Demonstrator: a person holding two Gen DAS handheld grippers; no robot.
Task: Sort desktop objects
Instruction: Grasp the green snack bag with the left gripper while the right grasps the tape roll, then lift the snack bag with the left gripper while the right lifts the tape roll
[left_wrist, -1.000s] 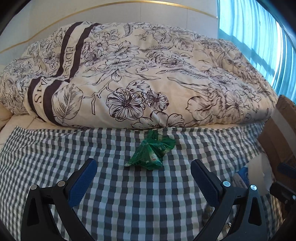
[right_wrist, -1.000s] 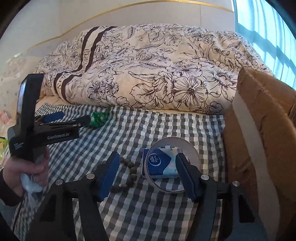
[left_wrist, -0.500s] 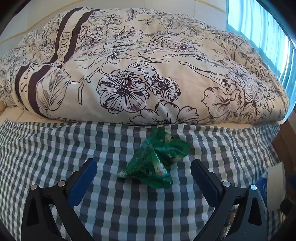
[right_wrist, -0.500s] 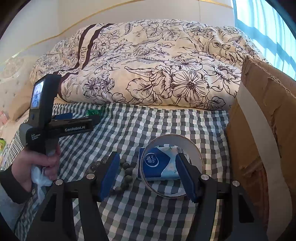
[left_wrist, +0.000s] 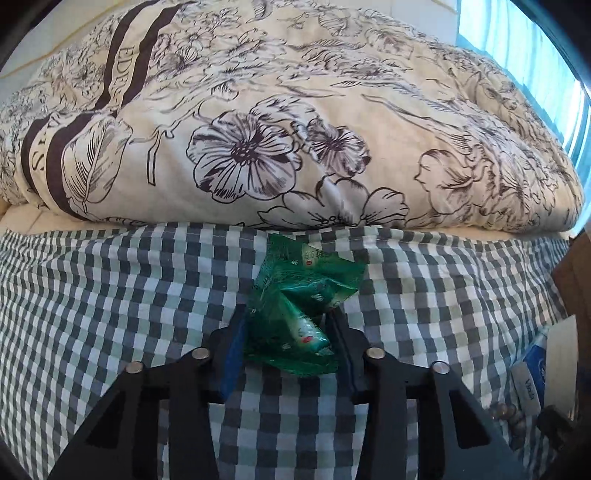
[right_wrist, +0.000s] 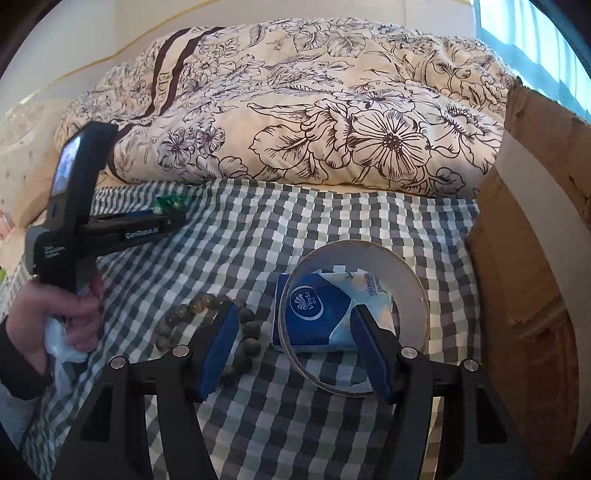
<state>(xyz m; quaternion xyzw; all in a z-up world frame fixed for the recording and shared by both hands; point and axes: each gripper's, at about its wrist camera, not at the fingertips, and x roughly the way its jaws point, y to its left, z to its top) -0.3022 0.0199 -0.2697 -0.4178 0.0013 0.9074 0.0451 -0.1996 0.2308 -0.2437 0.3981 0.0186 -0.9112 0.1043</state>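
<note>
Green crinkled wrapper is lying on the checked cloth, just in front of the floral duvet; left tool is sitting closed in on it, blue pads pressing against both sides of the wrapper's near end, far end sticking out past the tips toward the duvet. Cannot tell whether the wrapper is resting on the cloth or lifted off it. In the right wrist view the same left tool is showing side-on at the left, a hand gripping its handle with a wad of white material tucked in the palm, and the wrapper is peeking out green at its tip. Right tool is hanging wide open, gripping nothing, its fingers straddling the near edge of a tissue pack, blue and white with a round logo. The pack is lying inside a tape ring, the ring's rim leaning over it. A bead bracelet is curling on the cloth just left of the pack, partly behind the right tool's left finger. A cardboard box with a pale tape strip is standing at the right edge of the cloth, close beside the ring. Left wrist view is catching the pack and a few beads at its lower right edge, well apart from the wrapper. Teal curtain is glowing at the upper right.
</note>
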